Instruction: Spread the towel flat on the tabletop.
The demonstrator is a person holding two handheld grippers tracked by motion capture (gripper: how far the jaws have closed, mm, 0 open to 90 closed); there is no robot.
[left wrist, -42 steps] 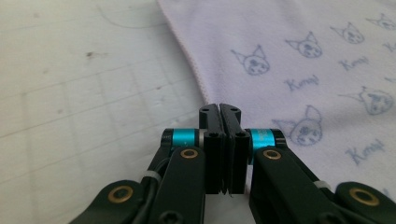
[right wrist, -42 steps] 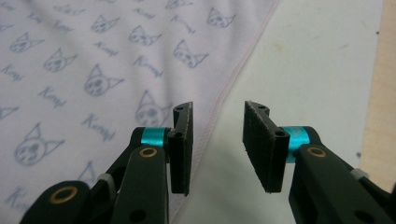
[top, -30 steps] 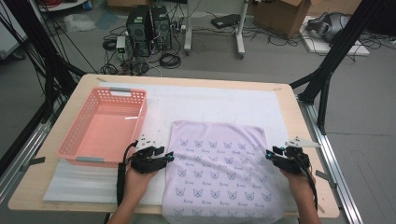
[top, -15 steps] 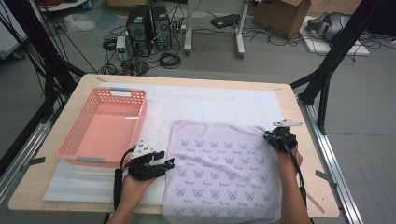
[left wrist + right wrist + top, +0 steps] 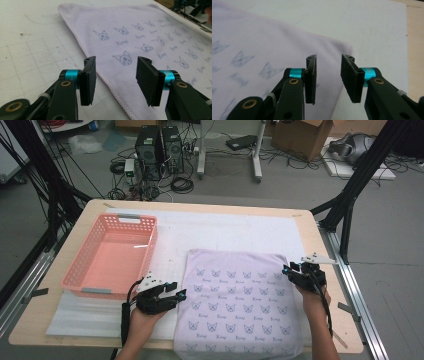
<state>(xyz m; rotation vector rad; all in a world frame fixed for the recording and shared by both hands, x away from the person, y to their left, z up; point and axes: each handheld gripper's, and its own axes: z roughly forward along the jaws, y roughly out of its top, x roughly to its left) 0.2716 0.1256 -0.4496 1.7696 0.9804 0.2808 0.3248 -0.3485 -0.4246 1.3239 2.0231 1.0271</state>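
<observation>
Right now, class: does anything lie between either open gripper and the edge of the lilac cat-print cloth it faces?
Nothing visible does. The left gripper sits open over the near left hem of the lilac cat-print cloth, and the right gripper is open at its far right corner; only bare white mat surrounds both.

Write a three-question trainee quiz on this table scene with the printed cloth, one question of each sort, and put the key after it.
1. True or false: the lilac cat-print cloth lies inside the pink plastic basket.
2. Multiple choice: the left gripper is A) shut on the cloth's hem, B) open at the cloth's left edge, C) inside the basket.
3. Short answer: near which corner of the cloth is the right gripper in the high view?

Key:
1. False; it lies flat on the white mat, beside the basket.
2. B.
3. The far right corner, with its jaws open.
</observation>
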